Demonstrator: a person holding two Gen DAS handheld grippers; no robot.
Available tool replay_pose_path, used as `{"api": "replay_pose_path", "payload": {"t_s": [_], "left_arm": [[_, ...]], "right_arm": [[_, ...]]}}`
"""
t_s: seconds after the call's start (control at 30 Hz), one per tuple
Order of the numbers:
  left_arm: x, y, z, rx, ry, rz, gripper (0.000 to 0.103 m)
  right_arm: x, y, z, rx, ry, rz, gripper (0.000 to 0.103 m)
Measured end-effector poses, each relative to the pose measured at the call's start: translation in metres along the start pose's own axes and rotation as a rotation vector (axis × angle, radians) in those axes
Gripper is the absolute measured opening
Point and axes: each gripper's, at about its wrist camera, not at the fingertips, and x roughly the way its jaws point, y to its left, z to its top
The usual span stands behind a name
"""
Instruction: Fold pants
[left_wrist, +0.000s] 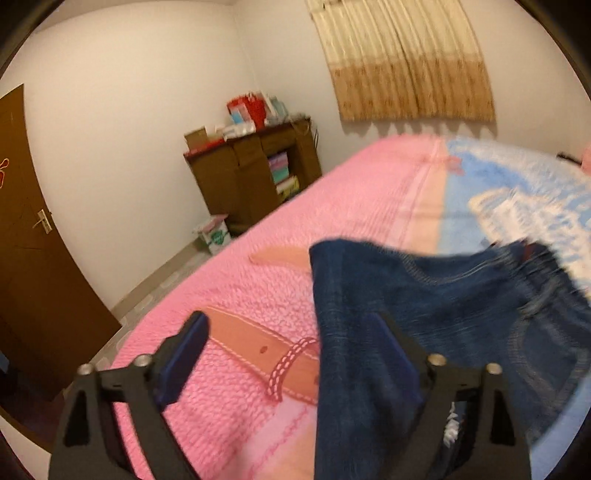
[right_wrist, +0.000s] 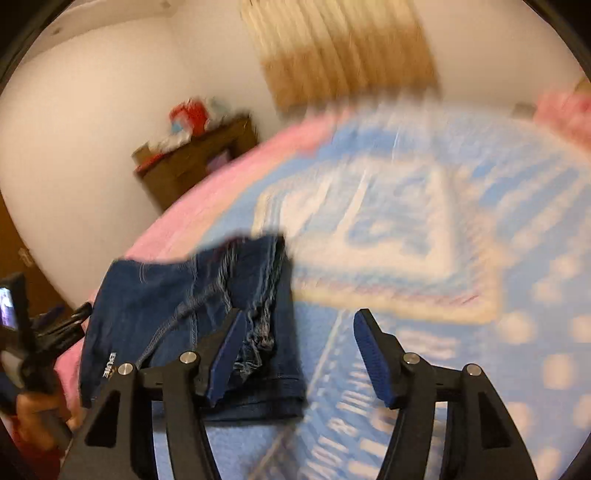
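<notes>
Our left gripper is wide open, gripping nothing; jeans drape over its 3 o'clock finger. Our right gripper is also wide open and empty, with the folded jeans lying at its 9 o'clock on the bedspread. Both look released so the fold can settle. Far at 11 o'clock: cabinet, then curtain at 1

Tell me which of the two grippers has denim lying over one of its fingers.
The left gripper: the jeans drape across its right finger. The right gripper stands open over the blue blanket, jeans only beside it.
</notes>
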Motion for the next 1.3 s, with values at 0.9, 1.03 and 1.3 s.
{"api": "replay_pose_path", "payload": {"t_s": [0.9, 1.03, 1.3], "left_arm": [[-0.189, 0.037, -0.085, -0.100, -0.144, -0.154, 0.103], [-0.195, 0.040, -0.089, -0.099, -0.159, -0.142, 0.103], [-0.199, 0.035, -0.089, -0.083, -0.172, -0.116, 0.103]], "right_arm": [[-0.191, 0.147, -0.113, -0.145, -0.320, 0.065, 0.080], [-0.193, 0.153, -0.121, -0.163, -0.322, 0.064, 0.080], [-0.193, 0.146, -0.120, -0.130, -0.329, 0.064, 0.080]]}}
